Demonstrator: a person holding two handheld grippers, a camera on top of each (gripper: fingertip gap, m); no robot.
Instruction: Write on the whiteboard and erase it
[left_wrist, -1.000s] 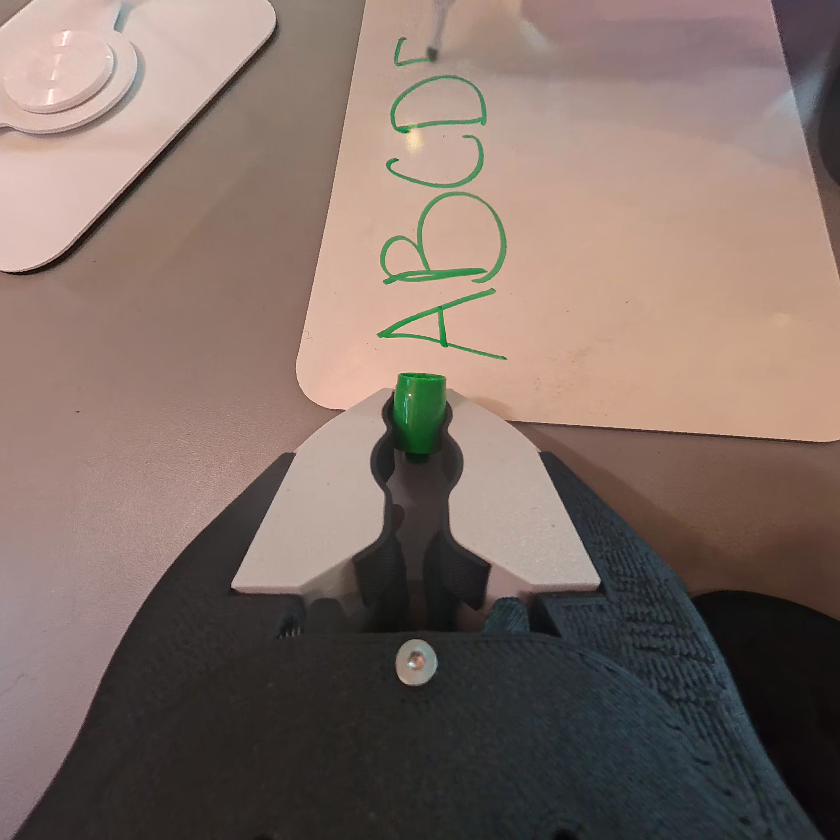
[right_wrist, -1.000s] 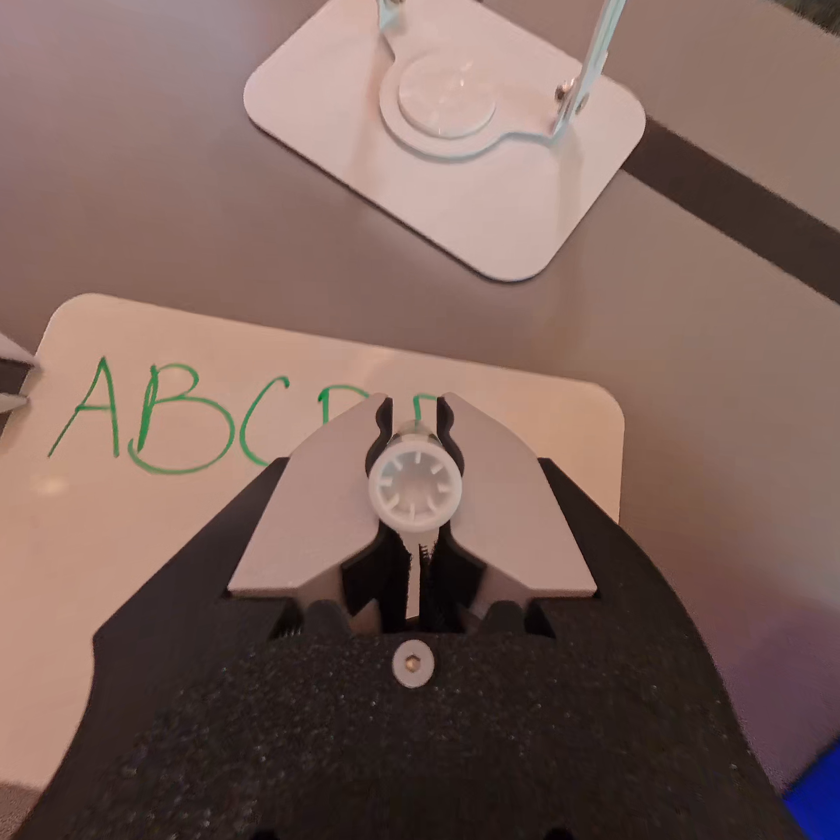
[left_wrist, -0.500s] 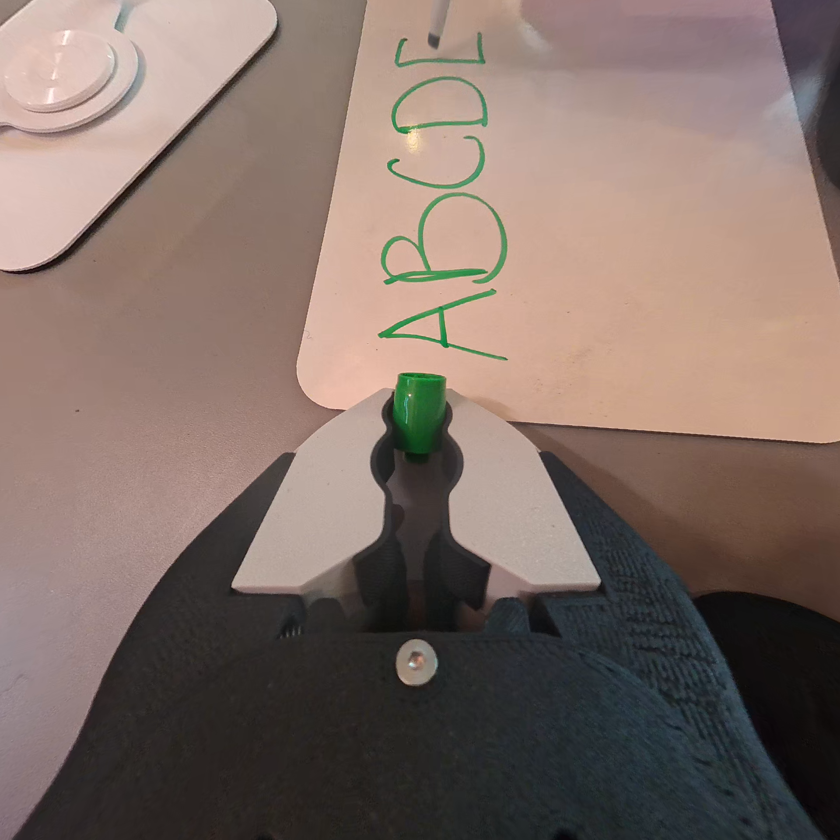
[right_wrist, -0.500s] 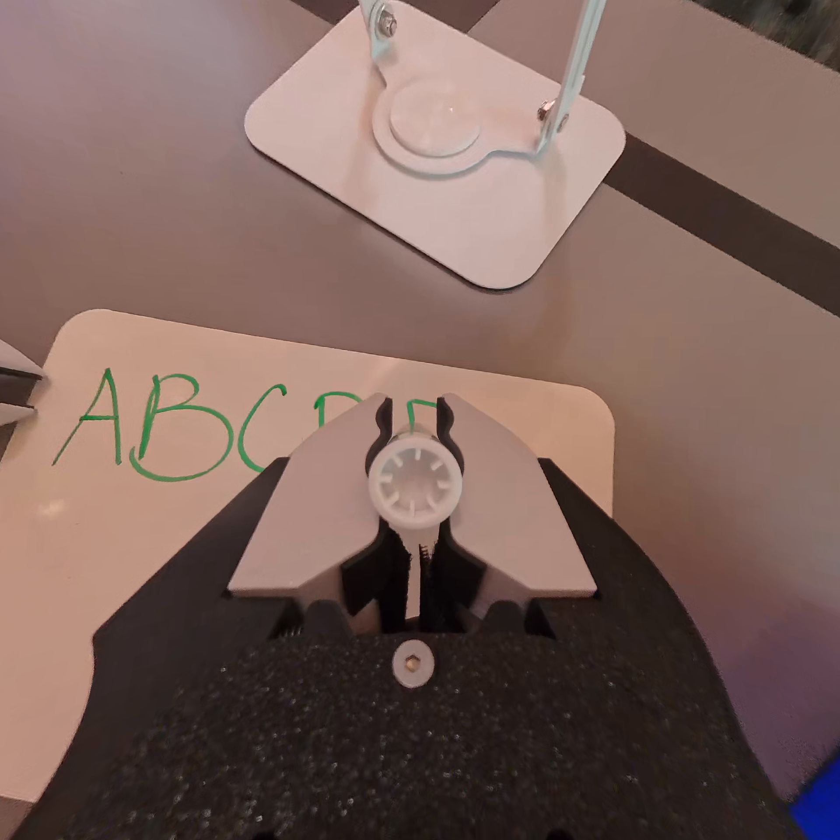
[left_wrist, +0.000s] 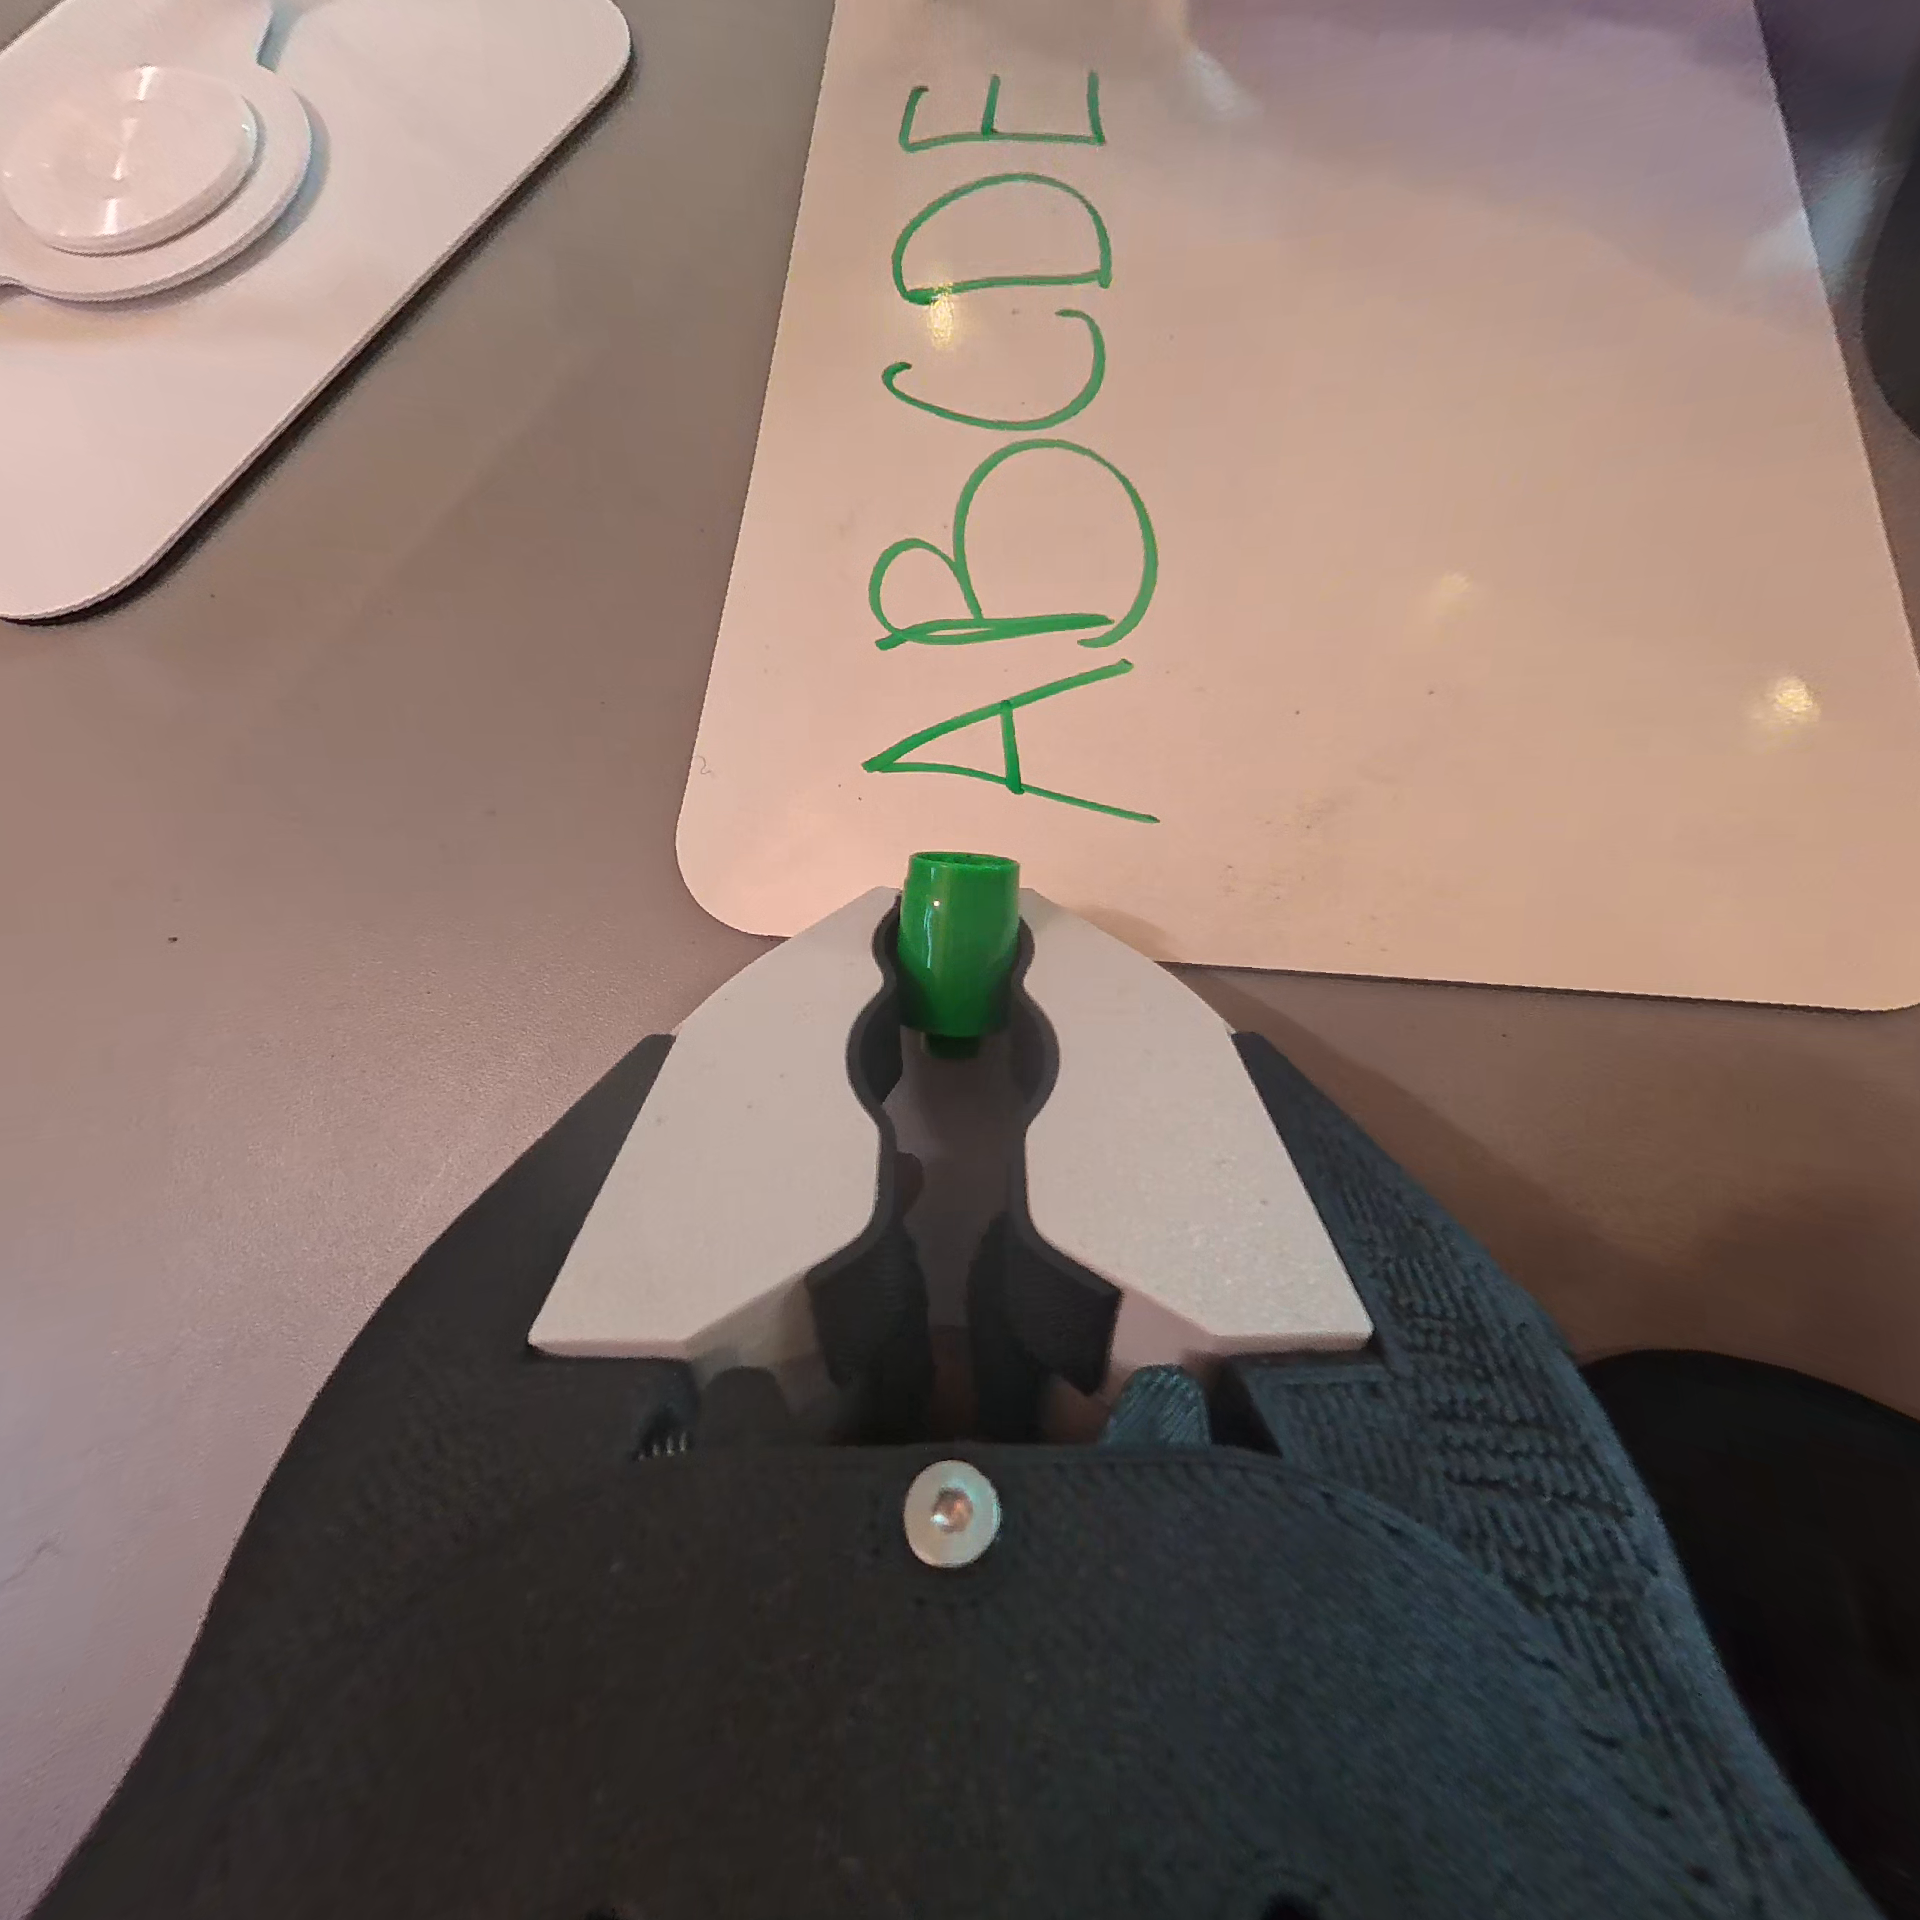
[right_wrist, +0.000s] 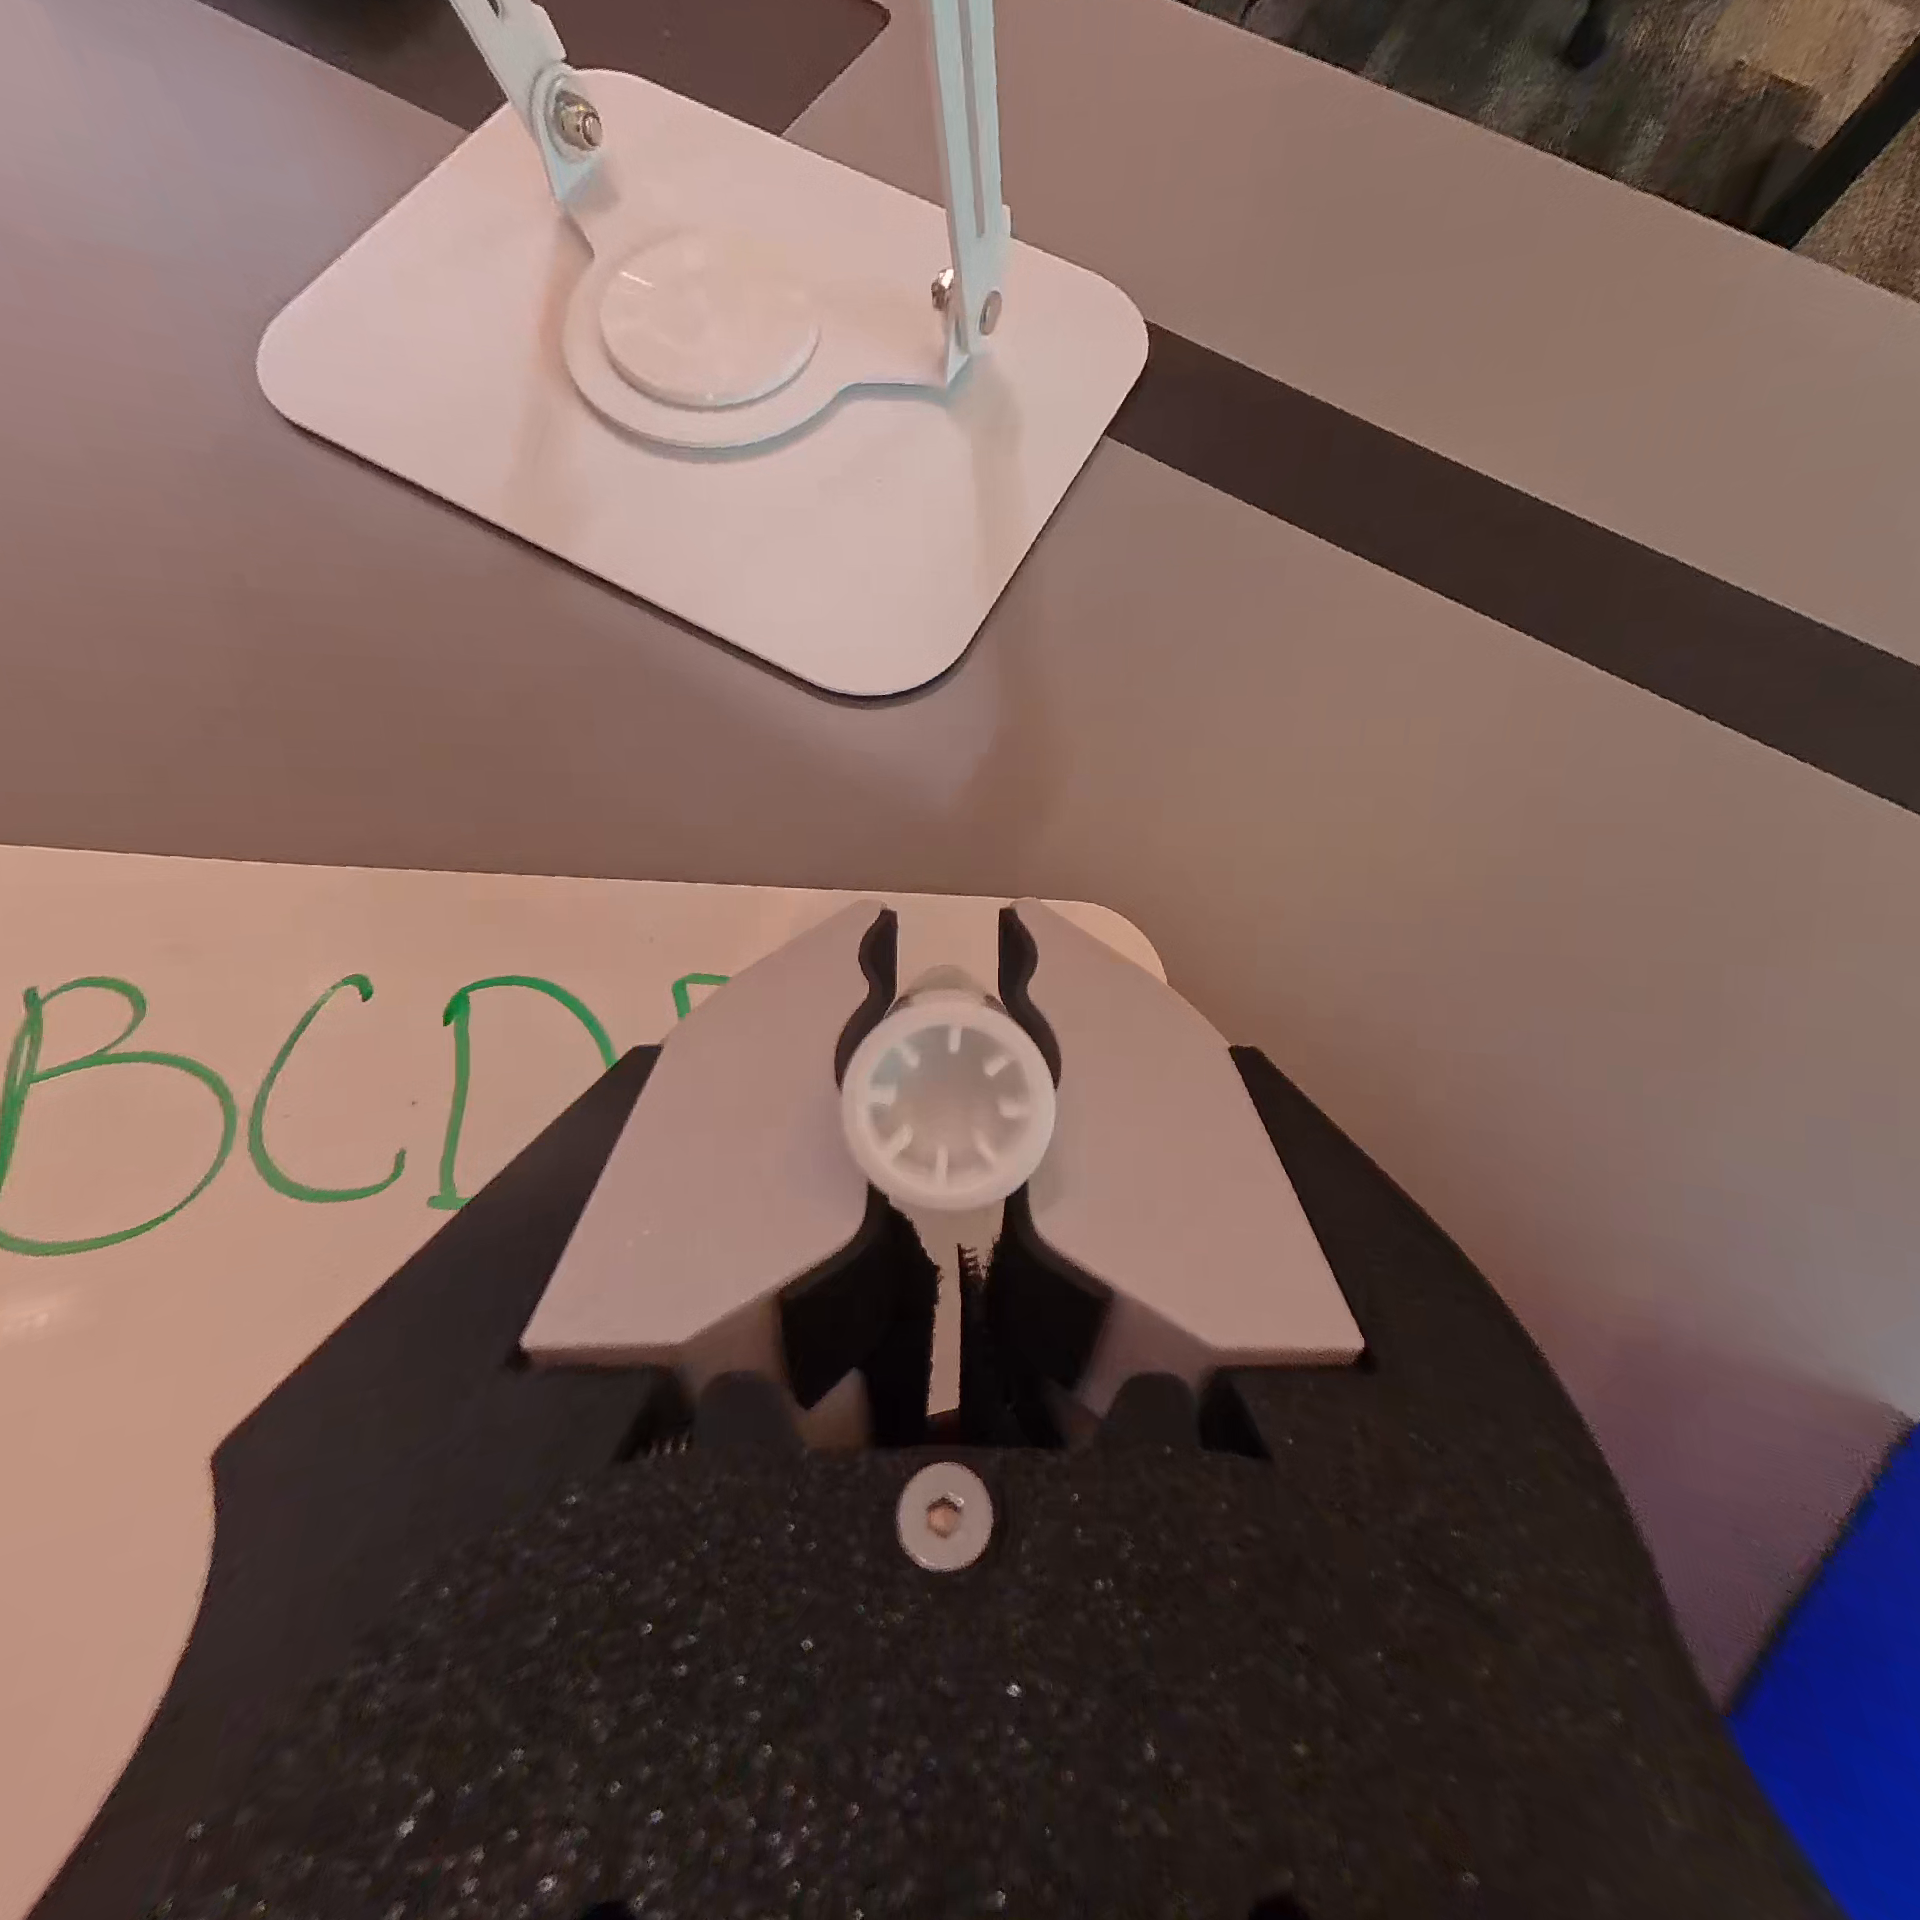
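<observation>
The place is looking like an office or lab setup: a smooth grey-brown worktop (right_wrist: 1351, 831) is carrying a white metal stand base (right_wrist: 727, 499) at 12 o'clock, with carpeted floor (right_wrist: 1714, 125) showing at 1 o'clock beyond its edge.

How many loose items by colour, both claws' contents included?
Green: 1, the marker cap in the left claw.
White: 3, the whiteboard, the marker body in the right claw, and the stand base plate.
Total: 4, all over one brown table.
</observation>
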